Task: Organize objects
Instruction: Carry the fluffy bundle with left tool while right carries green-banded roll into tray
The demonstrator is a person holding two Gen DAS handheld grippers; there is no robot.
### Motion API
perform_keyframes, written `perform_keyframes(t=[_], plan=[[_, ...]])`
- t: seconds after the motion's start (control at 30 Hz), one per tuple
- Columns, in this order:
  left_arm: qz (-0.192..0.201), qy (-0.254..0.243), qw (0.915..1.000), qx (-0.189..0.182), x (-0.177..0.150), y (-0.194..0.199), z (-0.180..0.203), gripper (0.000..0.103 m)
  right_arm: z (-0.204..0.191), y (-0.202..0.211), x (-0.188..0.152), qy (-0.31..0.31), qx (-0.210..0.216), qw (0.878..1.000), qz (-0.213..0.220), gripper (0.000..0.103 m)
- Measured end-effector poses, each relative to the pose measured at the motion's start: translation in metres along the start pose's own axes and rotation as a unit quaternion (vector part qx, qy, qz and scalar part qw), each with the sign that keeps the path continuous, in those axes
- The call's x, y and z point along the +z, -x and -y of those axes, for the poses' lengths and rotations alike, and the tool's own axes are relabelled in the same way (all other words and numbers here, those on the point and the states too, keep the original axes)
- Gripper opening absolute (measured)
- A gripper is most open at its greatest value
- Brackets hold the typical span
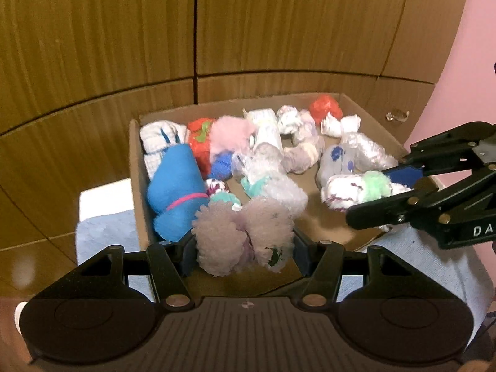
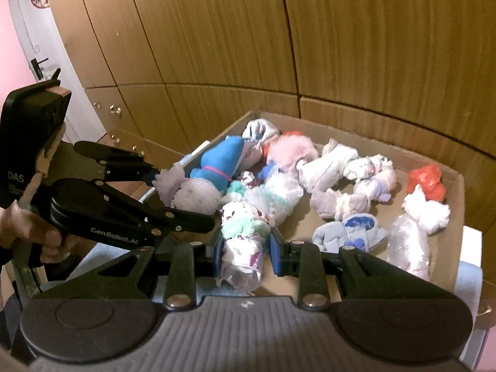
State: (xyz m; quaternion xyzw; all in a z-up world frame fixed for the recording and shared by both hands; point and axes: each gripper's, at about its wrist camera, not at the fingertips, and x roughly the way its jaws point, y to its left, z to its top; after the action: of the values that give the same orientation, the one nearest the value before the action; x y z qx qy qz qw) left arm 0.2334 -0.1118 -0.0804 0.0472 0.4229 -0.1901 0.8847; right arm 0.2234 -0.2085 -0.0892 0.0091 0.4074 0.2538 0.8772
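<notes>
Fuzzy lilac bundle (image 1: 245,235) between left tool (image 1: 245,248) pads

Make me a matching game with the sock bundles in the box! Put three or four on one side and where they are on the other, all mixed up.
Things:
1. lilac bundle
2. green-cuffed bundle
3. blue bundle
4. red bundle

Places:
A. far corner of the box
B. between the right gripper fingers
C. lying by the box's left wall
D. between the left gripper fingers

Pairs: 1-D, 2-B, 3-C, 4-A
</notes>
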Motion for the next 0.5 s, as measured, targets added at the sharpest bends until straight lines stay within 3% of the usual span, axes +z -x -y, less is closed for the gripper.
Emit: perform_keyframes(t=[0.5], plan=[[-0.017,-0.043,0.9988,-0.011,0.004,-0.044,0.029,0.066,0.025,-0.026,0.000,0.007,-0.039,0.998,-0.038,0.027]])
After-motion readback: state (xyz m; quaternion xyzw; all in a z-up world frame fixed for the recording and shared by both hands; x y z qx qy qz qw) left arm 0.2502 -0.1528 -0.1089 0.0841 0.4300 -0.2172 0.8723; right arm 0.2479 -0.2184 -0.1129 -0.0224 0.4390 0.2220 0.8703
